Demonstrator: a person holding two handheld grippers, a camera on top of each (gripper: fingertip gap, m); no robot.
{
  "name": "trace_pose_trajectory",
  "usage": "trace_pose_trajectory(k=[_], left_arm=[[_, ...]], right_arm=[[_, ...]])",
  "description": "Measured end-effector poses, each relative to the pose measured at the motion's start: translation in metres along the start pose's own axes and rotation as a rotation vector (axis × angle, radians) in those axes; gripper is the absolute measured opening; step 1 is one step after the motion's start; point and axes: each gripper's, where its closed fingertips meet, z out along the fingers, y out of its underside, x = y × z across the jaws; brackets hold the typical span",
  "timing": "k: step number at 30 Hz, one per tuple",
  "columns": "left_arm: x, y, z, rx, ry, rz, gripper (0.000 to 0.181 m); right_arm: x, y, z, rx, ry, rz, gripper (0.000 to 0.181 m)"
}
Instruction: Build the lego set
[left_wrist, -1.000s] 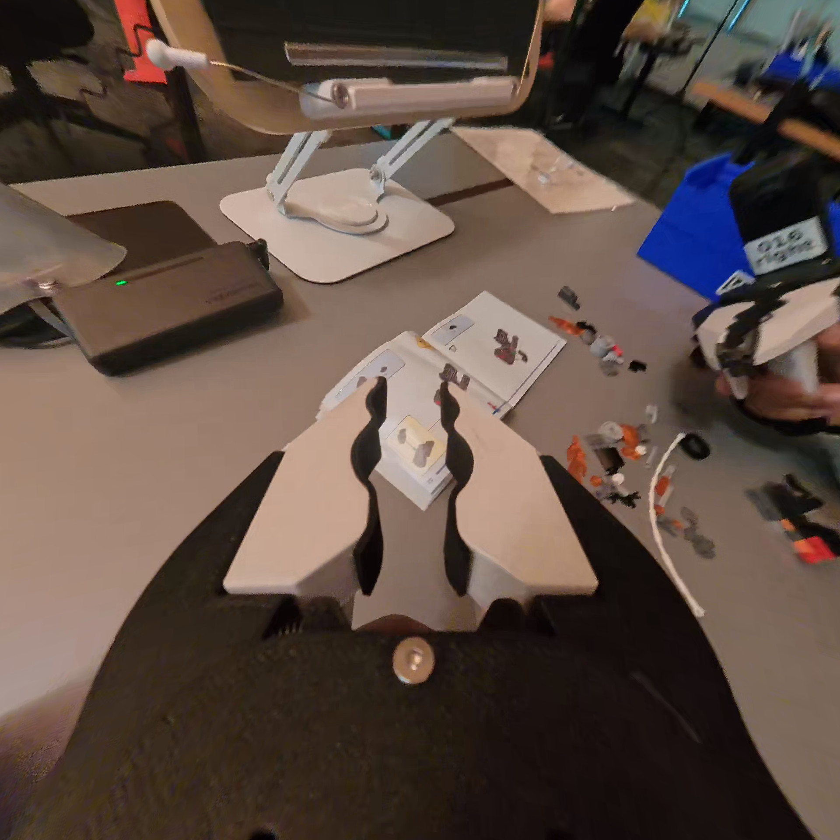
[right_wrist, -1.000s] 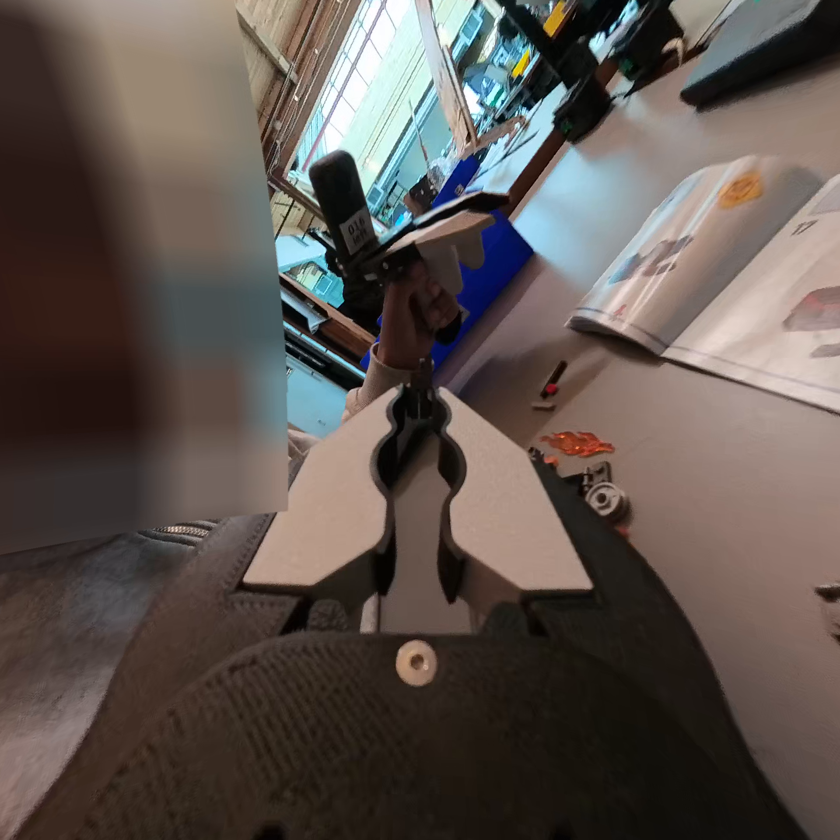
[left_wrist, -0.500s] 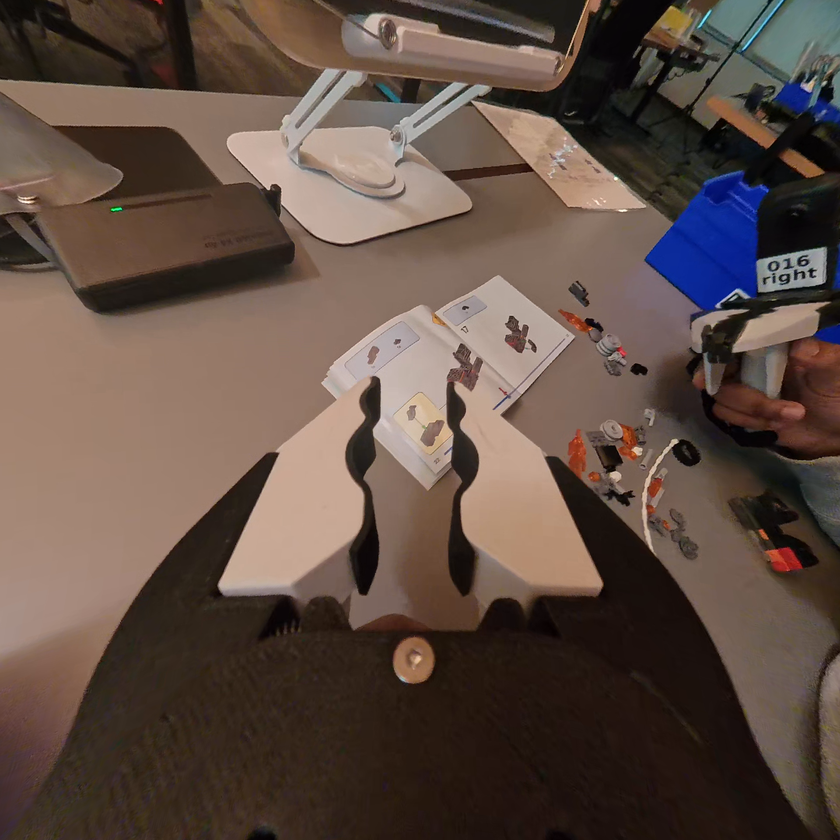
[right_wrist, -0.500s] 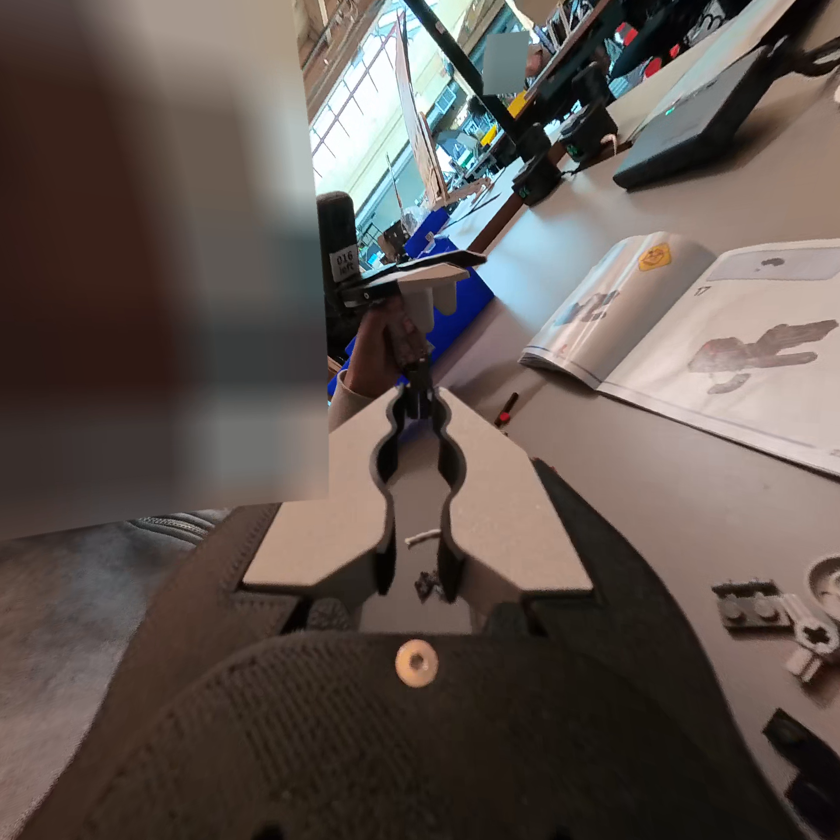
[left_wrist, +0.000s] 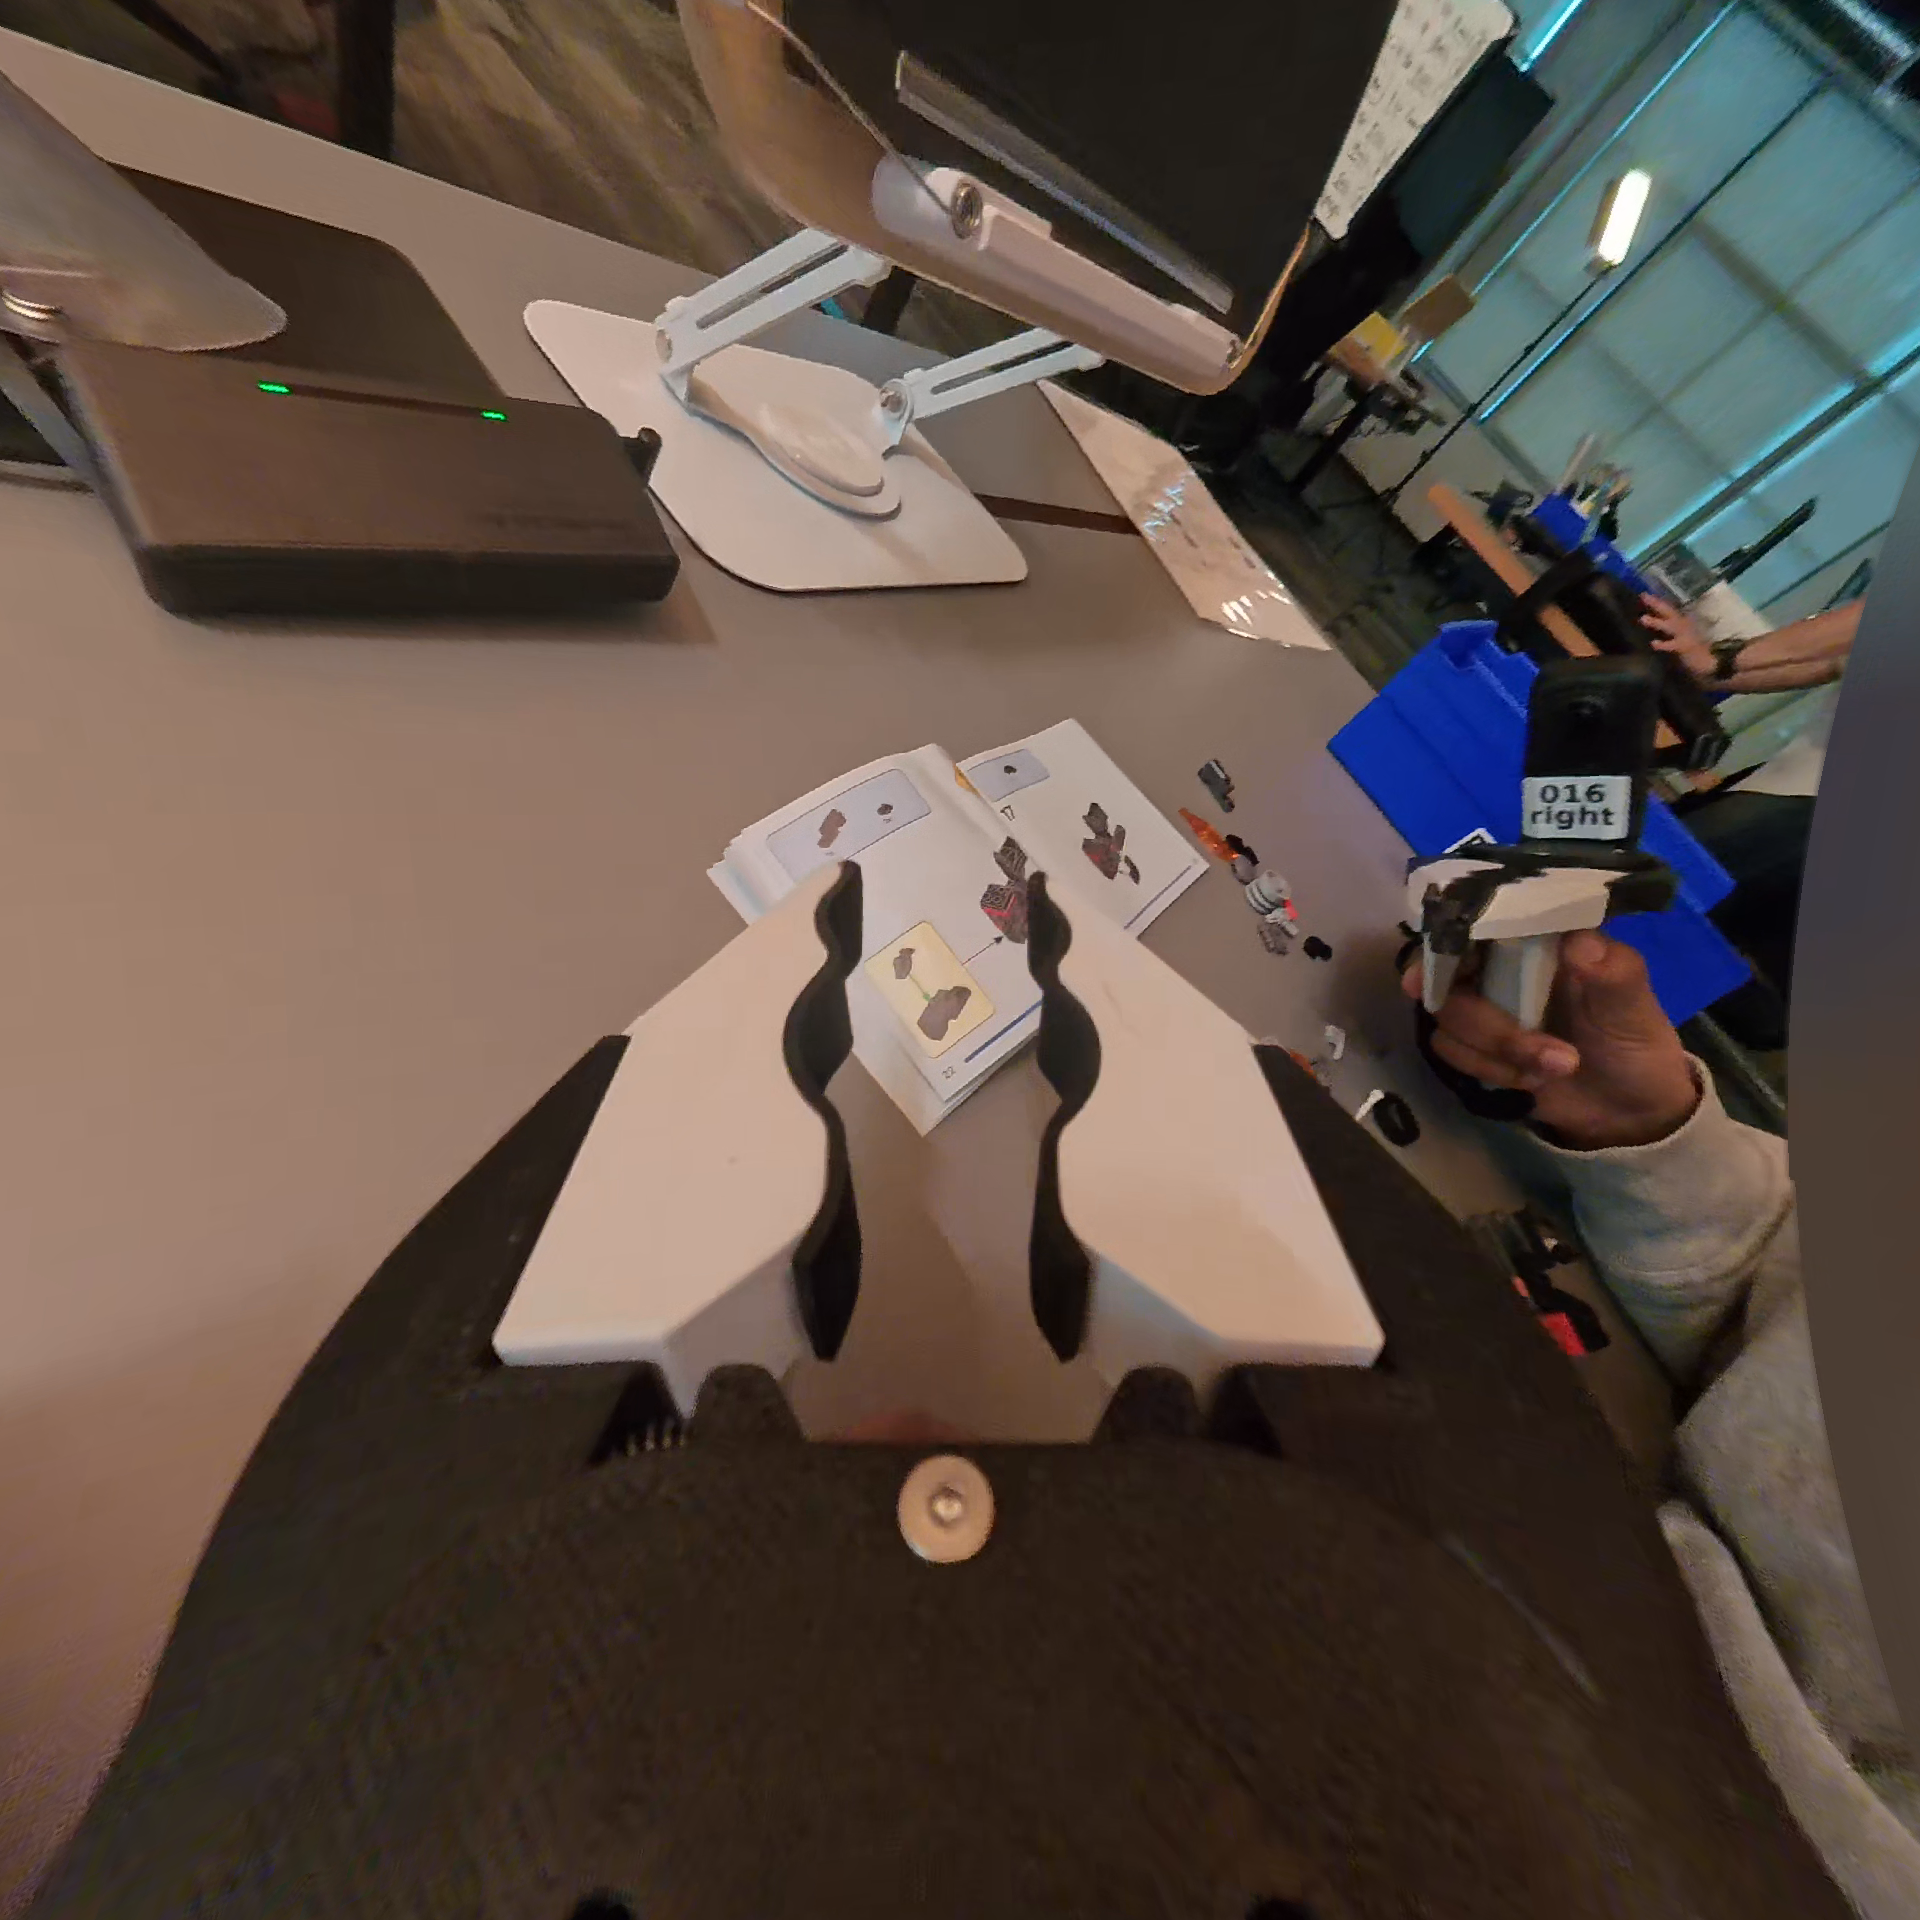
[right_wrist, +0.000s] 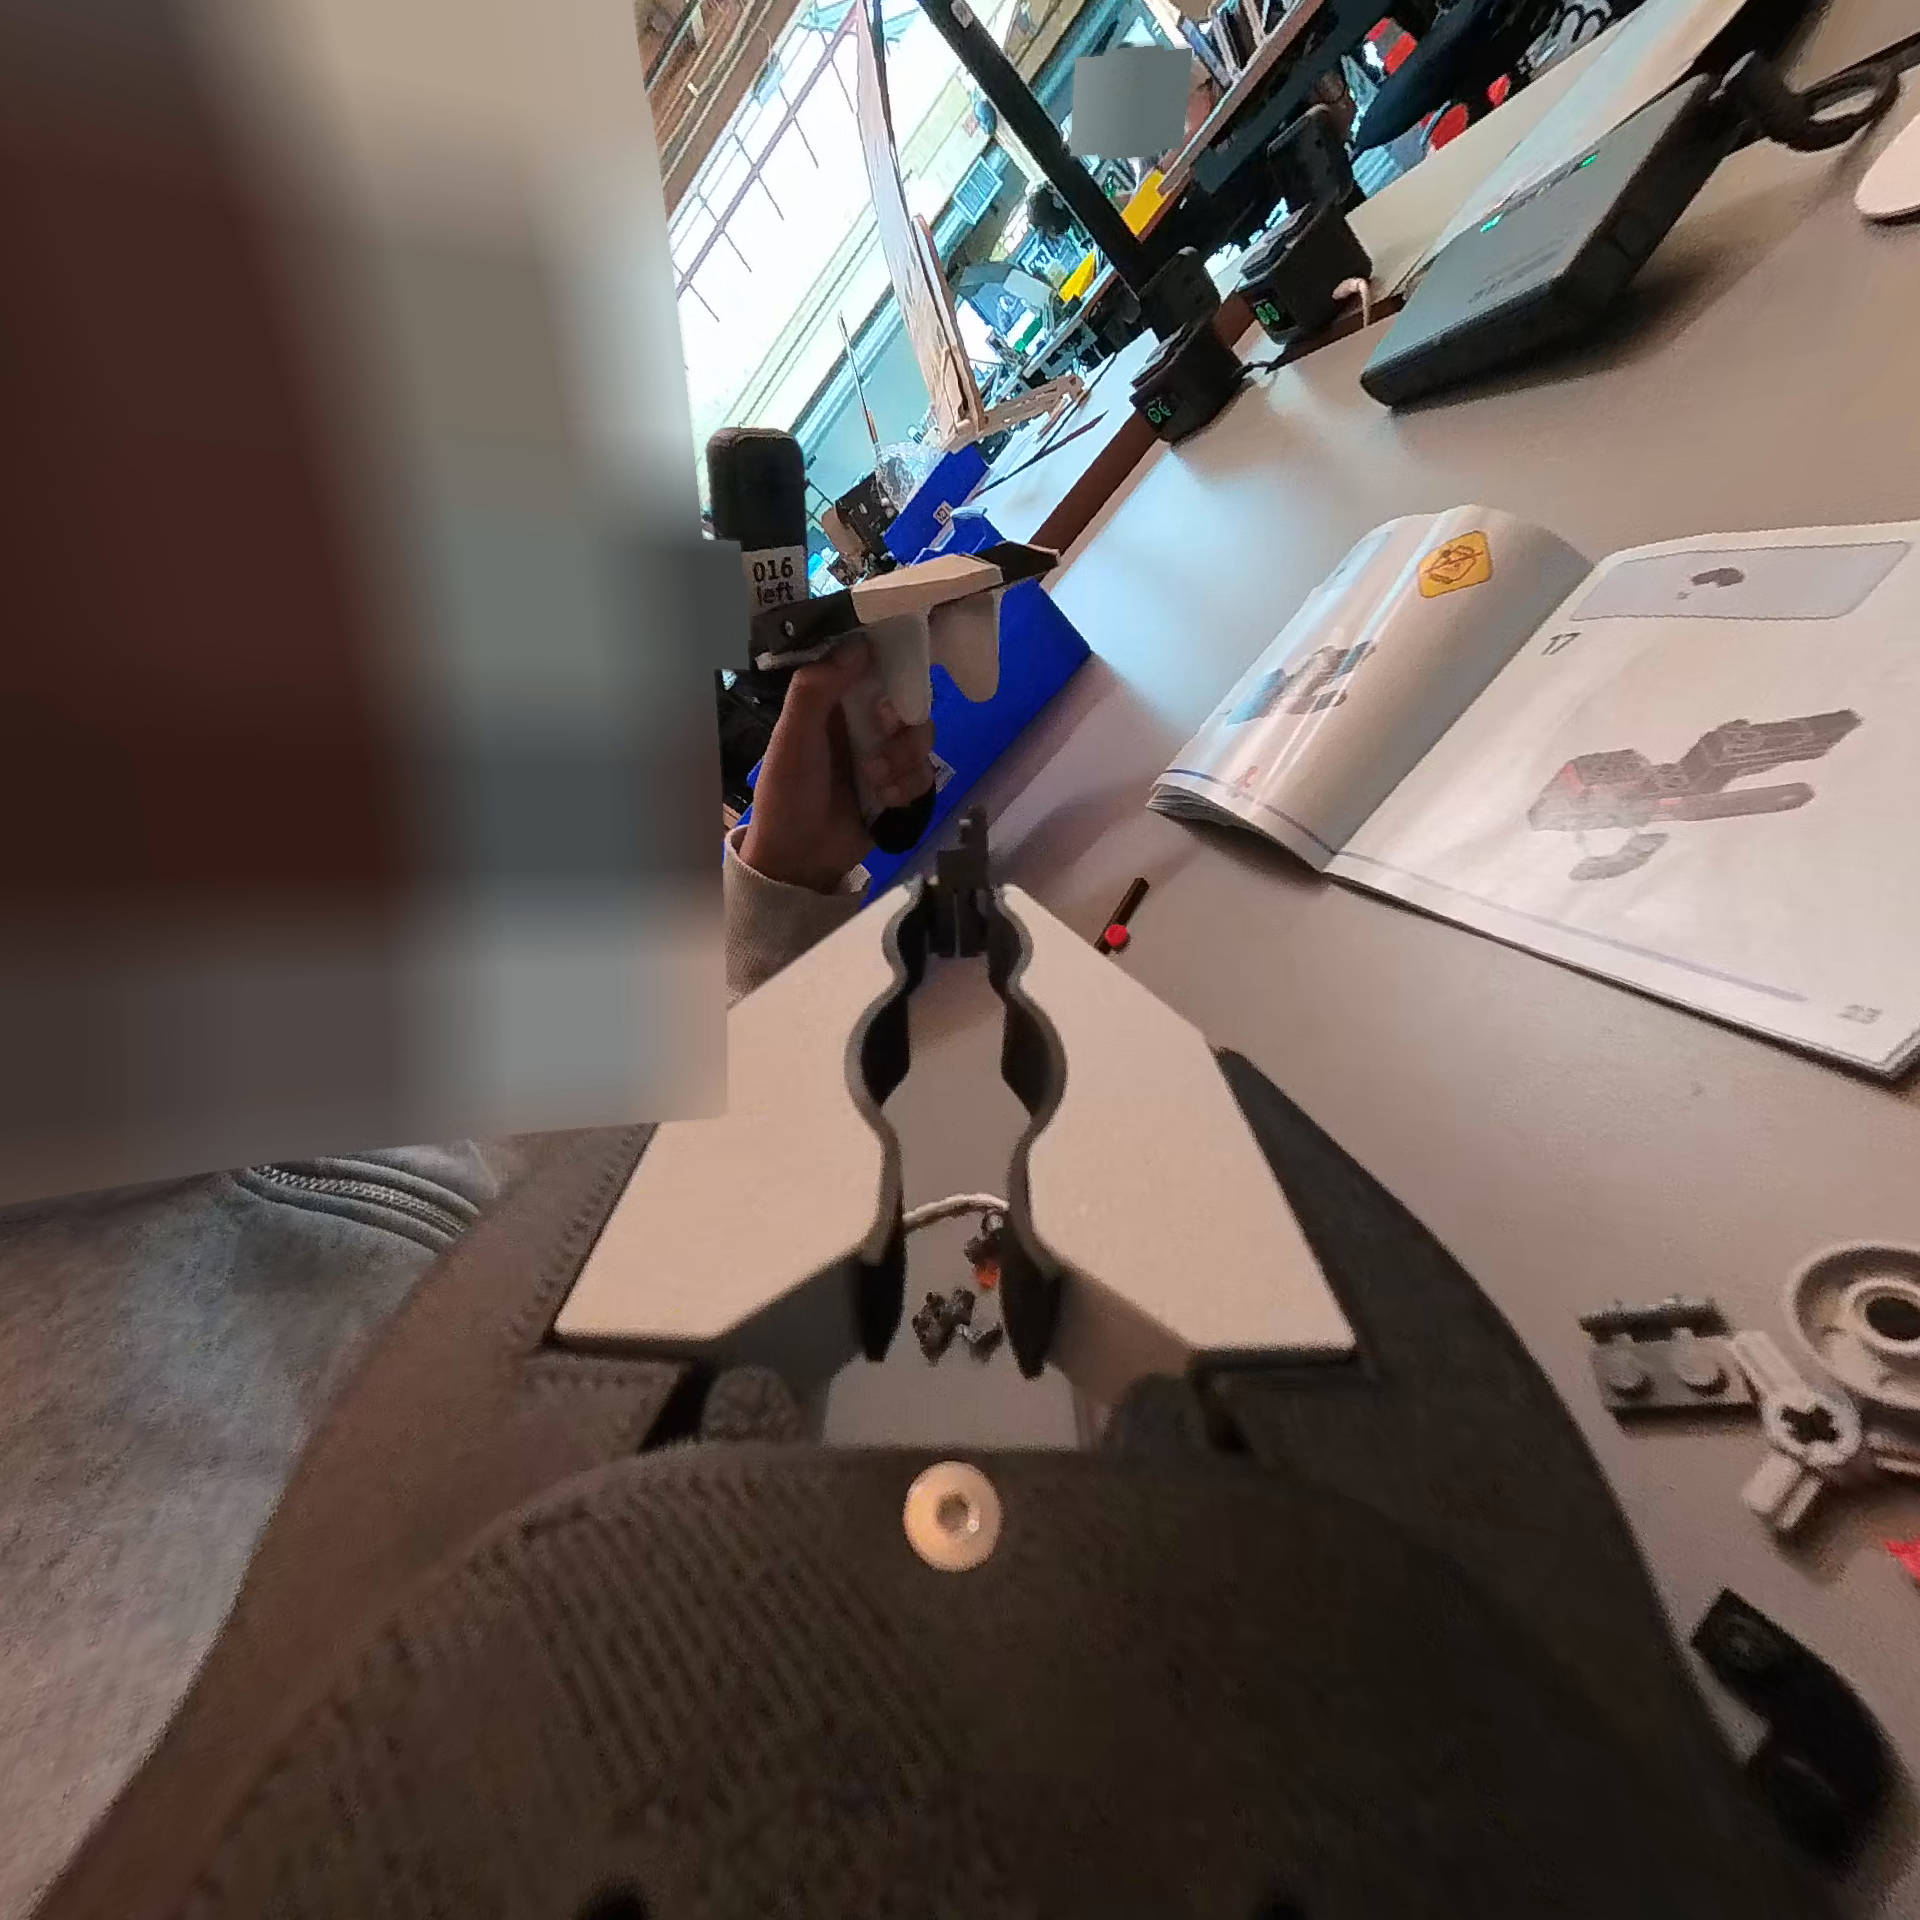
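Note:
My left gripper is open and empty, held above the grey table just short of the open instruction booklet. Loose small Lego pieces lie to the right of the booklet. My right gripper is shut on a small dark Lego piece that sticks out past its tips, held in the air. It also shows in the left wrist view, in a hand at the right. The left gripper appears far off in the right wrist view. The booklet lies to the right there.
A black box and a white tablet stand stand at the back of the table. A blue bin sits past the right edge. Grey Lego parts and a red-tipped dark pin lie near my right gripper. Some 20 centimeters of space lies between my two pairs of fingers.
The left gripper has swung right and closer to the booklet, its jaws a little wider. The right gripper, still holding the dark piece, has turned so more of the booklet shows.

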Motion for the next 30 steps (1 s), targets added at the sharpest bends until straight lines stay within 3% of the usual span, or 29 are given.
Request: trace_pose_trajectory(k=[13,30], left_arm=[[0.003,0.003,0.003,-0.017,0.019,0.001,0.032],[0.009,0.009,0.008,-0.048,0.049,0.010,0.035]], right_arm=[[0.009,0.011,0.005,-0.071,0.081,-0.045,0.009],[0.012,0.000,0.002,0.008,0.082,0.018,0.009]])
